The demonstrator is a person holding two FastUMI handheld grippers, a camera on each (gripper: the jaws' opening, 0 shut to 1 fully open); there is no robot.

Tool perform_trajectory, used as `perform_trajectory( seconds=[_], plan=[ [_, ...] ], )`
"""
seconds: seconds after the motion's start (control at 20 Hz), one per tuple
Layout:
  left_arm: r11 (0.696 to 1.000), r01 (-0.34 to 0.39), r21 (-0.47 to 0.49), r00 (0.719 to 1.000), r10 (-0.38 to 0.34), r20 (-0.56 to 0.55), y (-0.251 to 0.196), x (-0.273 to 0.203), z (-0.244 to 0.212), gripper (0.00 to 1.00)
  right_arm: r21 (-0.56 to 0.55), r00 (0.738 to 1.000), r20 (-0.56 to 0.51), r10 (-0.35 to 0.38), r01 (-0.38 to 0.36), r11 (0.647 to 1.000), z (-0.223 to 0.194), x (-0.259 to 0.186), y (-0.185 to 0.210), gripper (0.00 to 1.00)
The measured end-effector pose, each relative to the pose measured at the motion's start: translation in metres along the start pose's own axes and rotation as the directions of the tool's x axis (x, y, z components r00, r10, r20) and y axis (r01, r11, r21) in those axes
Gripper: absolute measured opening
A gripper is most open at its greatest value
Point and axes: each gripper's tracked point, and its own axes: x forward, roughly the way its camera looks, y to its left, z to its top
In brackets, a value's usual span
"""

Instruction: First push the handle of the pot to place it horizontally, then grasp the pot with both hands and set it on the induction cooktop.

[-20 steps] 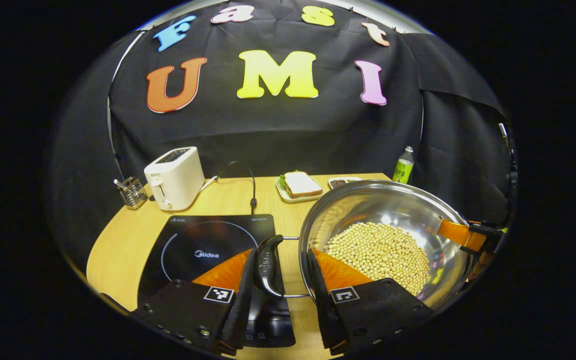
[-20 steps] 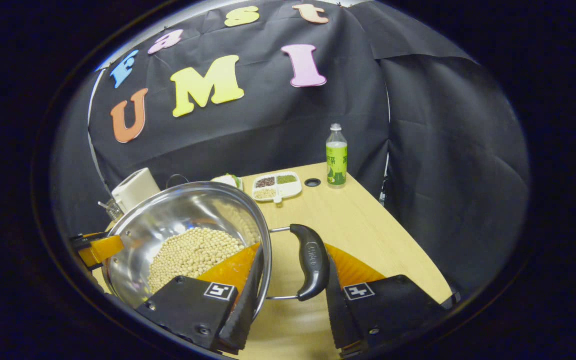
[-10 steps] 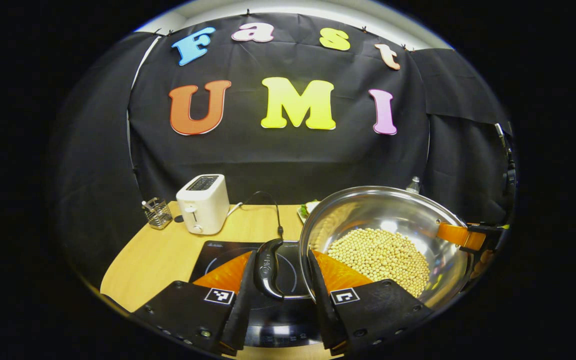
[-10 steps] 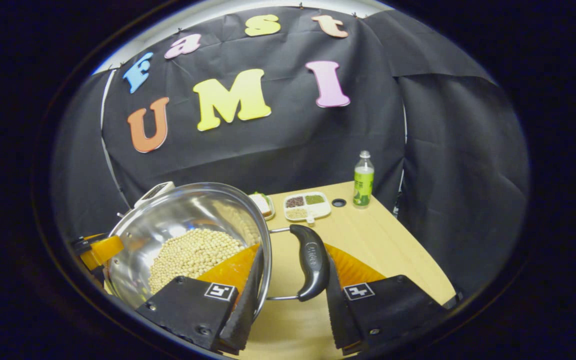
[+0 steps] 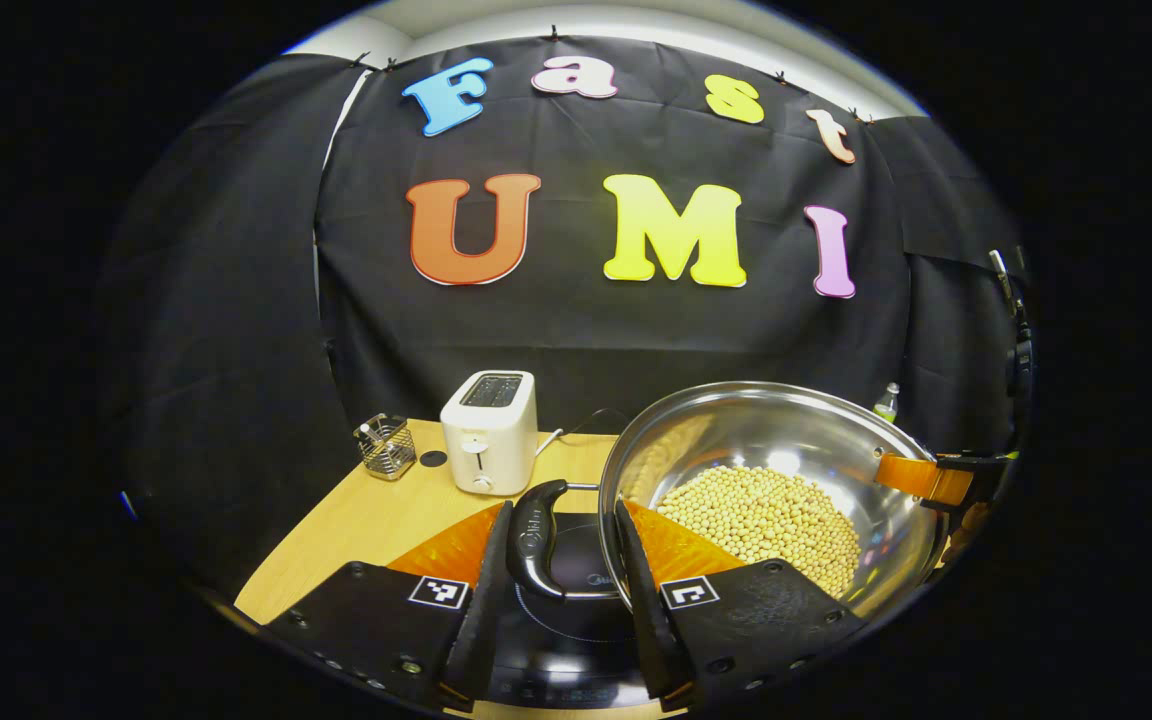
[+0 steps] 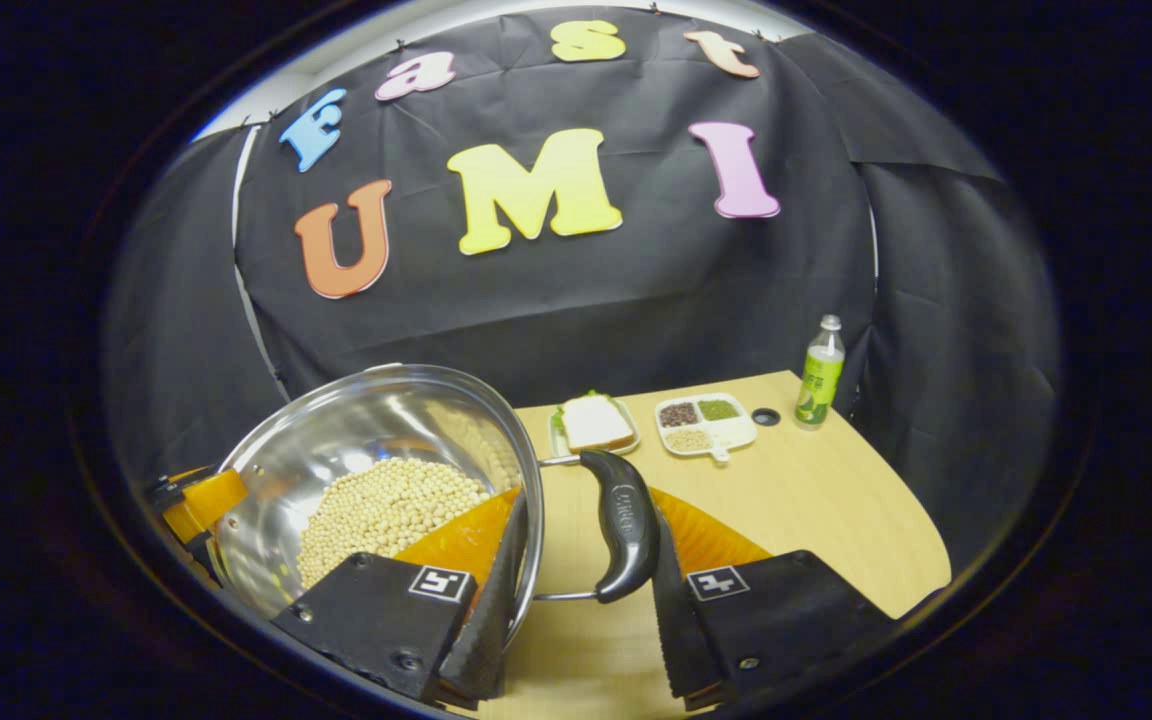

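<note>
Left gripper view, left to right: wire basket (image 5: 384,447) at the table's (image 5: 366,515) far left edge; white toaster (image 5: 489,431) just right of it, cord running off behind; induction cooktop (image 5: 576,620) low in frame, directly under the left gripper (image 5: 556,590); left gripper's fingers straddle the pot's left handle (image 5: 534,540), one finger outside the handle, the other between the handle and the pot wall; some gap visible around the handle, so cannot tell whether they actually clamp it; steel pot (image 5: 726,430) with soybeans (image 5: 761,515) sits right of that, held up off the table, partly above the cooktop; right gripper (image 5: 941,480) at the pot's far rim; bottle (image 5: 886,402) top peeks over the rim at the right.

Right gripper view, left to right: left gripper (image 6: 191,500) at the pot's (image 6: 376,420) far side; soybeans (image 6: 386,510) piled in the bottom; right gripper (image 6: 586,600) straddles the right handle (image 6: 623,525), one finger inside the pot against the wall, the other against the handle's outer side; grip not confirmable here either, left finger is clear of the handle; beyond on the table (image 6: 816,510): sandwich plate (image 6: 594,425), divided dish (image 6: 704,422) of grains, dark round hole (image 6: 765,416), then bottle (image 6: 818,375) at the far right corner.
</note>
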Motion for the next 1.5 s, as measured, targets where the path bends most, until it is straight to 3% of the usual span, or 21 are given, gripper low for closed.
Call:
perform_trajectory(
  seconds=[0.45,0.7,1.15,1.35,1.5],
  plan=[
    [0.996,-0.067,-0.055,0.989,0.059,-0.136,0.053,0.054,-0.061,0.55,-0.032,0.992,-0.126,0.009,-0.013,0.999,-0.056,0.079,0.046,0.65],
    [0.994,-0.095,-0.057,0.979,0.083,-0.184,0.071,0.073,-0.086,0.55,-0.047,0.99,-0.14,0.023,-0.03,0.998,-0.08,0.11,0.06,0.65],
    [0.995,-0.093,-0.047,0.976,0.082,-0.204,0.08,0.085,-0.103,0.55,-0.021,0.987,-0.158,0.027,-0.031,0.999,-0.103,0.126,0.063,0.65],
    [0.992,-0.065,-0.106,0.982,0.045,-0.185,0.079,0.087,-0.104,0.56,-0.001,0.989,-0.135,0.053,-0.054,0.999,-0.101,0.128,0.063,0.65],
    [0.994,-0.061,-0.095,0.984,0.044,-0.171,0.08,0.087,-0.106,0.57,0.011,0.99,-0.117,0.077,-0.076,0.997,-0.099,0.129,0.063,0.7]
  ],
)
